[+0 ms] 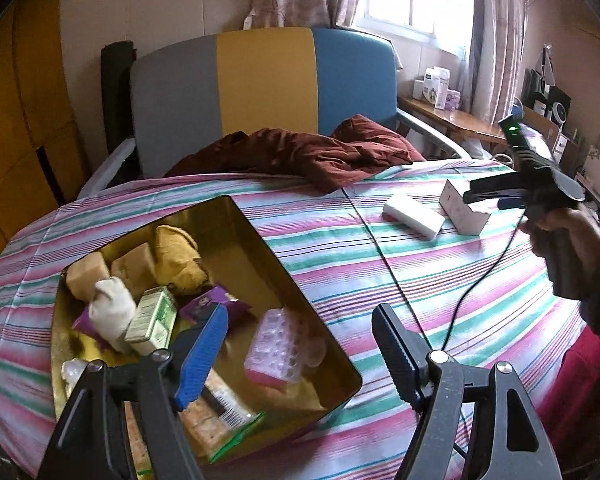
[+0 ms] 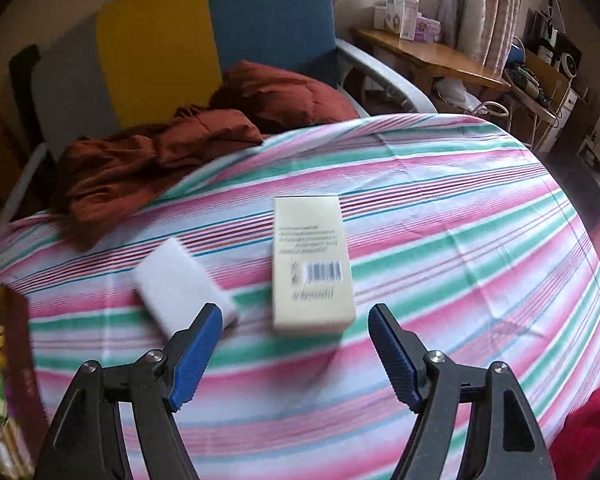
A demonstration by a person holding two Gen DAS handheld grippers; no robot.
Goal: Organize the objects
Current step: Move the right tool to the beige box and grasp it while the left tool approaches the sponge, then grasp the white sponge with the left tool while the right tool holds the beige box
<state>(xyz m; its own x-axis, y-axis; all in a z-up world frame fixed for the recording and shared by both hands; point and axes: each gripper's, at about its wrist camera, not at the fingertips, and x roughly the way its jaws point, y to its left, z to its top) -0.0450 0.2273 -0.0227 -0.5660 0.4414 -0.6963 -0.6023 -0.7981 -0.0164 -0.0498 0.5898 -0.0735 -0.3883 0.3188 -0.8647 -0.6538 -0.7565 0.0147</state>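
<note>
An open gold tin [image 1: 236, 216] lies on the striped sheet and holds several items: soap-like blocks, a white cloth bundle [image 1: 110, 310], a green box [image 1: 152, 320], a purple packet, a pink bubble pack [image 1: 278, 350] and a cracker pack. My left gripper [image 1: 300, 344] hangs open over the tin's near right corner, nothing between its fingers. To the right lie a white sponge [image 1: 414, 214] [image 2: 184, 288] and a cream box [image 1: 464, 208] [image 2: 312, 264] with a barcode. My right gripper [image 2: 296, 332] [image 1: 484, 199] is open just above and in front of the cream box, held by a hand.
A rumpled rust-brown quilt [image 1: 320, 152] lies at the far side of the sheet, before a grey, yellow and blue chair back [image 1: 264, 80]. A black cable [image 1: 384, 256] crosses the sheet. A wooden desk [image 2: 432, 56] with small boxes stands at the back right.
</note>
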